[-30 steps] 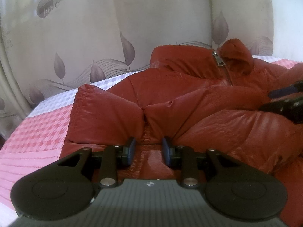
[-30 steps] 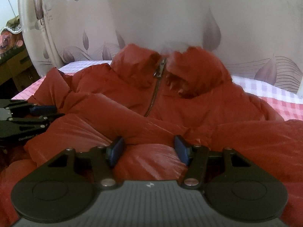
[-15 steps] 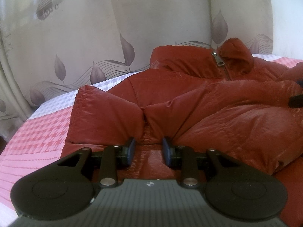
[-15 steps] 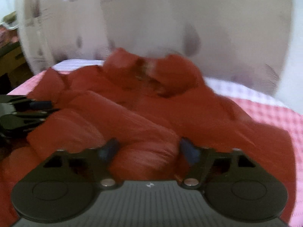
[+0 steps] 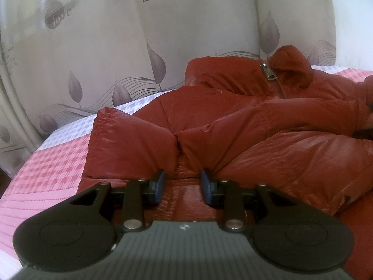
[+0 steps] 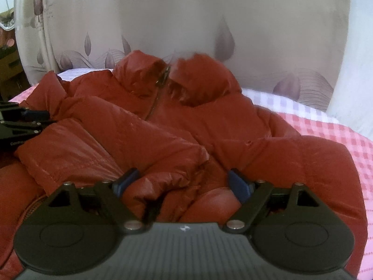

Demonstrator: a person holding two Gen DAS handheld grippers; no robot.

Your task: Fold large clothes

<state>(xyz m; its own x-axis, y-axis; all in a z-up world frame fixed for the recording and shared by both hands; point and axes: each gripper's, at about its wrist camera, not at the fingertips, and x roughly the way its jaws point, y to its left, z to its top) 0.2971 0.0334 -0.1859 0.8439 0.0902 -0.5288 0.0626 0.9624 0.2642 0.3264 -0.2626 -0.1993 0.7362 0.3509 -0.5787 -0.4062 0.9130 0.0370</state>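
A red puffer jacket (image 5: pixel 268 126) lies zipped on the bed, collar toward the headboard, one sleeve folded across its front. It also shows in the right wrist view (image 6: pixel 186 121). My left gripper (image 5: pixel 183 185) rests low on the jacket's left side, its jaws partly apart with red fabric between them. My right gripper (image 6: pixel 184 183) is open wide over the jacket's lower front, with the folded sleeve's cuff (image 6: pixel 167 186) bunched between its fingers. The left gripper (image 6: pixel 25 121) shows at the left edge of the right wrist view.
The jacket lies on a pink and white checked bedspread (image 5: pixel 49 163). A beige padded headboard with leaf prints and lettering (image 5: pixel 163 35) stands behind it. Dark furniture (image 6: pixel 9 70) stands left of the bed.
My right gripper has opened wider and moved right along the jacket. The left gripper has held still, and the right gripper has left its view.
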